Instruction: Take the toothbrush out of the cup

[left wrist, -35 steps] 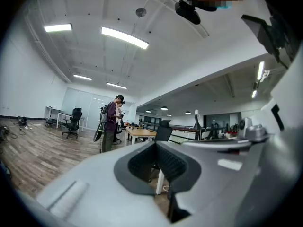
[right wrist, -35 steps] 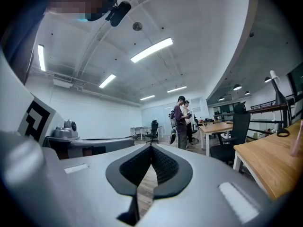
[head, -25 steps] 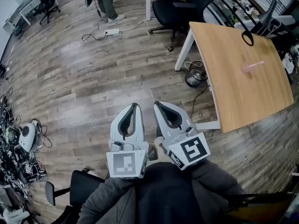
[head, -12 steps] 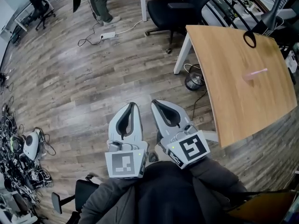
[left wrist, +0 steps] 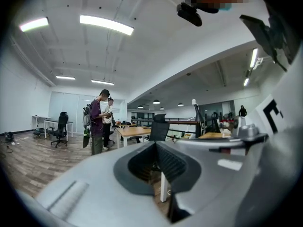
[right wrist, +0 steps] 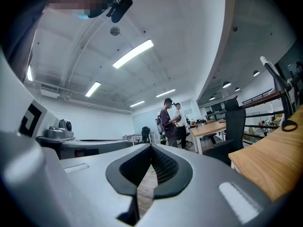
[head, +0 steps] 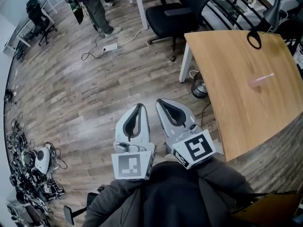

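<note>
The left hand-held gripper and the right hand-held gripper are hanging side by side close to the person's body, over the wood floor. Both are pointing away from the body. Each one's jaws are sitting together with nothing between them. The pink cup is standing on the desk, well apart from both grippers, off to their right. The toothbrush is sticking out of the cup, slanting to the right. A black chair is standing behind the desk, and another person is standing far off.
</note>
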Motion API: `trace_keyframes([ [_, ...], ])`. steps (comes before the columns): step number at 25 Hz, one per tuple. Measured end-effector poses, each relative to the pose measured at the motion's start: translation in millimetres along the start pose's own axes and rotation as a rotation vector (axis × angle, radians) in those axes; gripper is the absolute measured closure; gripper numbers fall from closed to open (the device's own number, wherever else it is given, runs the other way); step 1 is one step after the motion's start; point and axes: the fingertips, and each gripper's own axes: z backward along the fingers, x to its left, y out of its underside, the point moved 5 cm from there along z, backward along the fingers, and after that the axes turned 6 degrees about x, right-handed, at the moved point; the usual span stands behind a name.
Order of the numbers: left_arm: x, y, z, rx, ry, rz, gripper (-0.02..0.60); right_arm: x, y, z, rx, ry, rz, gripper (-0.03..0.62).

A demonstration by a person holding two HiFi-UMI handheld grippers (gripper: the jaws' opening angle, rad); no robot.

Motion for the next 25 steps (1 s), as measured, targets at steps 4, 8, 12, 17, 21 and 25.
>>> trace_keyframes([
  [4, -1, 1, -22, 0.006, 0.021, 0.001, 0.574, -19, 2, -8, 0.007, 0.025, -0.009, 0.592],
  [8, 4, 1, -49, 0.029, 0.030, 0.008, 0.574, -38, 3, -22, 0.018, 0.056, -0.014, 0.592],
  [12, 11, -5, -84, 0.022, 0.080, 0.004, 0.574, -61, -2, -43, 0.017, 0.102, -0.017, 0.592],
  [17, 24, -19, -140, 0.013, 0.155, -0.010, 0.574, -95, -11, -76, 0.004, 0.177, -0.025, 0.592],
  [21, 27, -30, -187, 0.012, 0.252, -0.035, 0.574, -128, -22, -99, -0.010, 0.262, -0.043, 0.592],
  [25, 30, -42, -228, 0.014, 0.332, -0.048, 0.574, -153, -31, -118, -0.013, 0.337, -0.053, 0.592],
])
